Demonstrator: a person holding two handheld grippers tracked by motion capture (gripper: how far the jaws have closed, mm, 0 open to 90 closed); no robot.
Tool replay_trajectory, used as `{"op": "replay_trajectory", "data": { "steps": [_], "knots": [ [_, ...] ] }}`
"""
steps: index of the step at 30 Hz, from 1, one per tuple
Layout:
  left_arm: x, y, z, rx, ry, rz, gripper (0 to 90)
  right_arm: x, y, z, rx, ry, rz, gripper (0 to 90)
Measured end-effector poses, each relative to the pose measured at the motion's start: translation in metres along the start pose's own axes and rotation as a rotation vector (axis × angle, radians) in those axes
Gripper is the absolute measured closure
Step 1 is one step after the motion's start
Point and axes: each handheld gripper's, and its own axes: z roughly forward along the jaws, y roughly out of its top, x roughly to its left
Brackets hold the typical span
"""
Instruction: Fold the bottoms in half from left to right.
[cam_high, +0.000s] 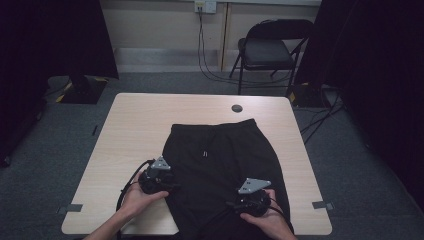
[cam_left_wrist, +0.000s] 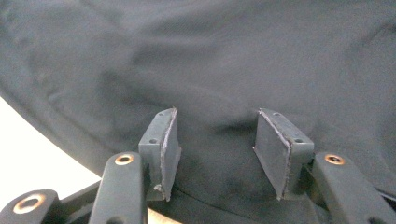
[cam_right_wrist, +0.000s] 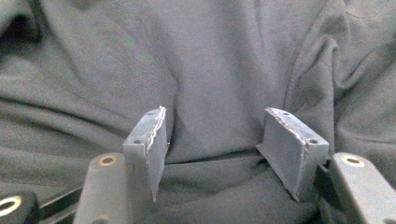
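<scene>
Here, a black garment (cam_high: 220, 170), apparently shorts or trousers with a drawstring (cam_high: 204, 152), is laid flat on the light wooden counter (cam_high: 135, 125), from near the middle down to the near edge. At the left, the left tongs (cam_high: 167, 186) are held by the left hand (cam_high: 137, 196) at the garment's left edge; in the left gripper view the jaws are seen well apart, with the dark cloth (cam_left_wrist: 210, 70) lying between and beyond them, and a strip of pale counter (cam_left_wrist: 32, 154) is seen at the lower left. At the right, the right tongs (cam_high: 240, 204) are held by the right hand (cam_high: 267, 220) over the lower right part of the garment; in the right gripper view the jaws are also spread apart above the wrinkled cloth (cam_right_wrist: 215, 70), nothing being clamped. A small dark round disc (cam_high: 237, 108) is set in the counter near the far edge, and a folding chair (cam_high: 270, 50) is seen on the floor beyond.
</scene>
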Motion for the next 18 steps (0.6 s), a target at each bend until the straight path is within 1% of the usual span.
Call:
{"op": "replay_trajectory", "data": {
  "steps": [1,2,4,5,6,7,8,9,10,11,12,13,14,15,16,17,18],
  "knots": [
    [0.004,-0.001,-0.002,-0.008,-0.02,-0.014,45.0,0.001,0.001,0.0,0.012,-0.002,0.007,40.5],
    [0.006,-0.001,-0.003,-0.017,-0.028,-0.03,44.8,0.001,0.003,0.0,0.021,-0.005,0.005,40.5],
    [0.011,0.0,-0.006,-0.057,-0.015,-0.045,44.8,0.002,0.007,0.0,0.036,-0.005,0.009,37.3],
    [0.013,0.001,-0.007,-0.064,-0.016,-0.054,44.9,0.004,0.01,-0.001,0.023,-0.006,0.013,37.2],
    [0.014,0.003,-0.008,-0.063,-0.012,-0.052,45.1,0.006,0.013,-0.002,0.006,-0.011,0.011,37.4],
    [0.014,0.005,-0.01,-0.074,0.009,-0.037,46.3,0.008,0.017,-0.004,-0.013,-0.014,0.008,37.9],
    [0.015,0.007,-0.012,-0.091,0.021,-0.036,48.7,0.013,0.024,-0.007,-0.049,-0.014,0.012,40.4],
    [0.016,0.008,-0.012,-0.101,0.031,-0.041,49.9,0.018,0.03,-0.01,-0.074,0.002,0.009,44.9],
    [0.017,0.008,-0.011,-0.102,0.034,-0.034,53.7,0.026,0.037,-0.011,-0.107,0.02,0.003,46.8],
    [0.018,0.009,-0.008,-0.095,0.047,-0.026,55.5,0.032,0.041,-0.011,-0.119,0.035,-0.002,49.2],
    [0.019,0.009,-0.004,-0.084,0.058,-0.022,57.0,0.04,0.047,-0.01,-0.126,0.063,-0.016,53.9],
    [0.02,0.009,0.0,-0.078,0.061,-0.02,59.3,0.052,0.055,-0.006,-0.125,0.09,-0.042,57.0],
    [0.02,0.01,0.001,-0.077,0.061,-0.017,62.3,0.061,0.061,-0.002,-0.118,0.117,-0.054,60.5],
    [0.021,0.011,0.003,-0.076,0.056,0.0,62.8,0.068,0.066,0.002,-0.114,0.133,-0.061,63.1],
    [0.02,0.012,0.005,-0.071,0.065,0.007,62.7,0.08,0.074,0.008,-0.102,0.157,-0.086,65.3],
    [0.02,0.012,0.006,-0.064,0.069,0.008,62.8,0.089,0.079,0.014,-0.104,0.172,-0.106,66.4],
    [0.019,0.012,0.009,-0.041,0.073,0.012,62.8,0.096,0.083,0.017,-0.103,0.184,-0.123,67.5]
  ]
}}
